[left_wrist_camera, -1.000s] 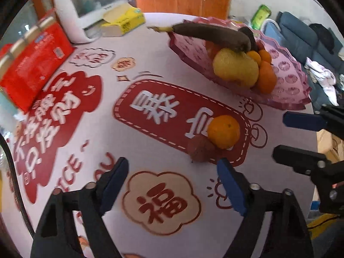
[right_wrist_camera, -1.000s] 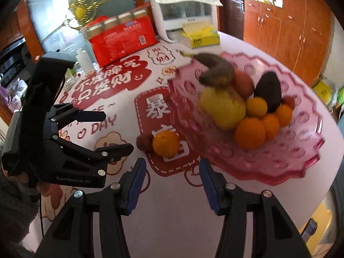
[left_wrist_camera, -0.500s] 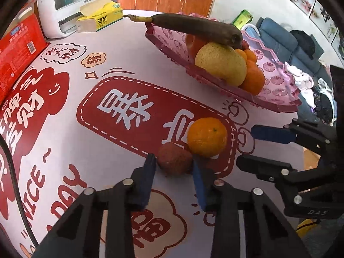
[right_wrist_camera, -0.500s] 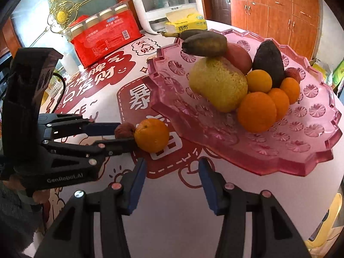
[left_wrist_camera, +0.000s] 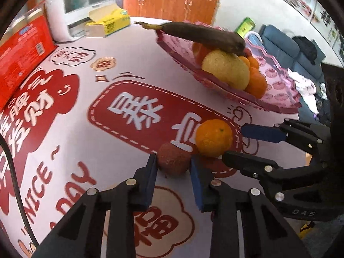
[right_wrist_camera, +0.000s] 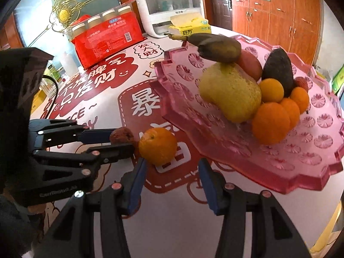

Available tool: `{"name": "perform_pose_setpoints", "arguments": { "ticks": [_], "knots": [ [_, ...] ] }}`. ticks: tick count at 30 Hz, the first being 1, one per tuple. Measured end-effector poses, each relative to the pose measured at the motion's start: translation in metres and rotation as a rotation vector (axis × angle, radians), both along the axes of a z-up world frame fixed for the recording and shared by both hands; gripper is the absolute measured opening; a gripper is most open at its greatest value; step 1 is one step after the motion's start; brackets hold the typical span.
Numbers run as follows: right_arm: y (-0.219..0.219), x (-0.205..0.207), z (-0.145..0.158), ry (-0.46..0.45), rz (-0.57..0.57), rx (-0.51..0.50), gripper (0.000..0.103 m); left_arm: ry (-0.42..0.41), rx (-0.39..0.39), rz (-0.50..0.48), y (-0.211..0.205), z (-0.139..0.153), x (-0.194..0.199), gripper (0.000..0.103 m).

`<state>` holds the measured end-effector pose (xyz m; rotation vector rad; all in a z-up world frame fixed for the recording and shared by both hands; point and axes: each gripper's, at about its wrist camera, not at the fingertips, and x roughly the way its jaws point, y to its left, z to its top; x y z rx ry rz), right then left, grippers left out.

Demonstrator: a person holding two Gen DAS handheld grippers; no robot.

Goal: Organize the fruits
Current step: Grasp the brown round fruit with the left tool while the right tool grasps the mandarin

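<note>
A small brown-red lychee sits on the tablecloth between the blue pads of my left gripper, which is shut on it; it also shows in the right wrist view. A tangerine lies right next to it, also in the right wrist view. My right gripper is open, its jaws either side of and just short of the tangerine. A pink glass fruit plate holds a pear, a dark banana, an avocado and several oranges.
A red pack of cups, a yellow tissue box and a white appliance stand at the table's far side. The plate's rim is just beyond the loose fruit. A blue sofa is past the table edge.
My left gripper moved forward to the lychee and closed around it. My right gripper came closer to the tangerine, staying open.
</note>
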<state>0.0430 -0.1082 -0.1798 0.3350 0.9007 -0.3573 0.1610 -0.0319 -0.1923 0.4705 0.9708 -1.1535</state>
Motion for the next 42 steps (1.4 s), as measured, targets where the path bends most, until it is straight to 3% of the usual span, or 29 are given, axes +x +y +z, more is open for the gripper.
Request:
{"name": "perform_pose_setpoints", "arguments": {
  "ticks": [10,17,21,26,42],
  "knots": [
    [0.009,0.02,-0.001,-0.009,0.019,-0.033,0.051,0.043,-0.002,0.145,0.024,-0.002,0.02,0.028],
    [0.01,0.034,-0.006,0.005,0.024,-0.031,0.05,0.051,-0.008,0.193,0.032,-0.003,0.027,0.028],
    [0.013,0.037,-0.008,0.018,0.026,-0.058,0.041,0.052,-0.001,0.211,0.034,-0.004,0.028,0.028],
    [0.012,0.037,-0.007,0.015,0.041,-0.037,0.04,0.061,0.01,0.239,0.035,-0.003,0.028,0.028],
    [0.036,0.015,0.029,-0.036,0.139,-0.03,0.04,0.008,0.015,0.297,0.054,0.043,-0.005,0.028]
  ]
}}
